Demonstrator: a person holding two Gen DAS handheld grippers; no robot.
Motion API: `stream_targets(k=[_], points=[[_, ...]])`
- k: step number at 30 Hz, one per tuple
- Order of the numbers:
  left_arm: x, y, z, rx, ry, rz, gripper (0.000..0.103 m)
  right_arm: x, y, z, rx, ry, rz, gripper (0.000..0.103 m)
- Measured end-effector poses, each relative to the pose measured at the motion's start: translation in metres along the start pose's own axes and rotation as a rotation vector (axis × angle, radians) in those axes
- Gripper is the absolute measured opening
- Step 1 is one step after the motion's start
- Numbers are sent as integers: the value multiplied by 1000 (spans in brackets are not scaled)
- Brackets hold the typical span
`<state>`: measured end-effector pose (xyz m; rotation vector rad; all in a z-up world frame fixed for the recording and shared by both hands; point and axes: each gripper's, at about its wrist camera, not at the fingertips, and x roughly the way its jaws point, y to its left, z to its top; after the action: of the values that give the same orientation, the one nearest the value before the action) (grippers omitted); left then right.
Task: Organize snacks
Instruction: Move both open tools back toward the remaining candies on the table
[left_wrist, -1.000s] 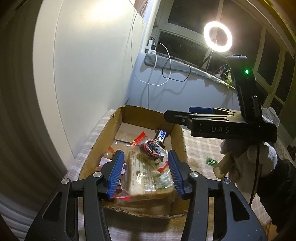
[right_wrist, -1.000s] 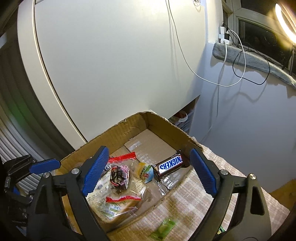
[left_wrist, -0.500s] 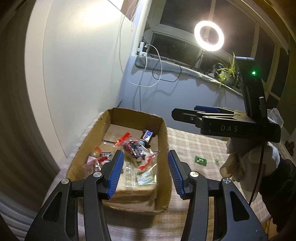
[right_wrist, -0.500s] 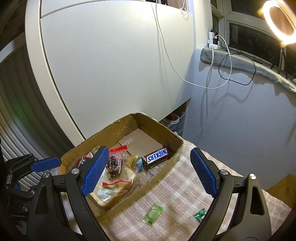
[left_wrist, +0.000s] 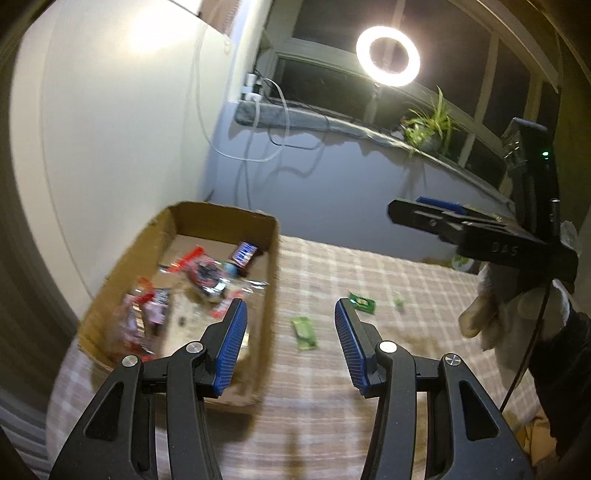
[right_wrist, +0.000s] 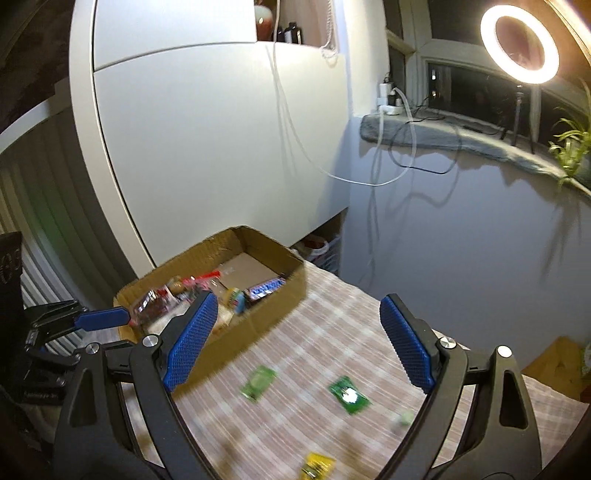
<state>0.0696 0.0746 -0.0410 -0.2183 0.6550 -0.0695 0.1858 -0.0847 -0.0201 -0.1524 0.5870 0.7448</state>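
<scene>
A cardboard box on the checked tablecloth holds several snacks, among them a Snickers bar. Loose on the cloth lie a light green packet, a dark green packet, a small pale green sweet and a yellow packet. My left gripper is open and empty, above the box's right edge and the light green packet. My right gripper is open and empty above the cloth, right of the box.
A white cabinet stands behind the box. A ring light, a potted plant and cables sit on the window ledge. The checked cloth stretches to the right of the box.
Both grippers have pulled back and swung right, away from the box. The box now looks smaller and the loose packets on the cloth have come into view. Both stay open.
</scene>
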Motion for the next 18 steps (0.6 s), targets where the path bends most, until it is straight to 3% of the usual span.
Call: stream_targets(k=[8,16,18], points=[[24,-40,-16,40,73,-74,48,-31,-53,-43,24,77,-113,92],[52,-76,-39,61,170,-150,48,-35,-103,-83,132,129,-123,91],[61,-86,-46,70,199,-164,48,-29,-107,-90,138,145,-112,83]])
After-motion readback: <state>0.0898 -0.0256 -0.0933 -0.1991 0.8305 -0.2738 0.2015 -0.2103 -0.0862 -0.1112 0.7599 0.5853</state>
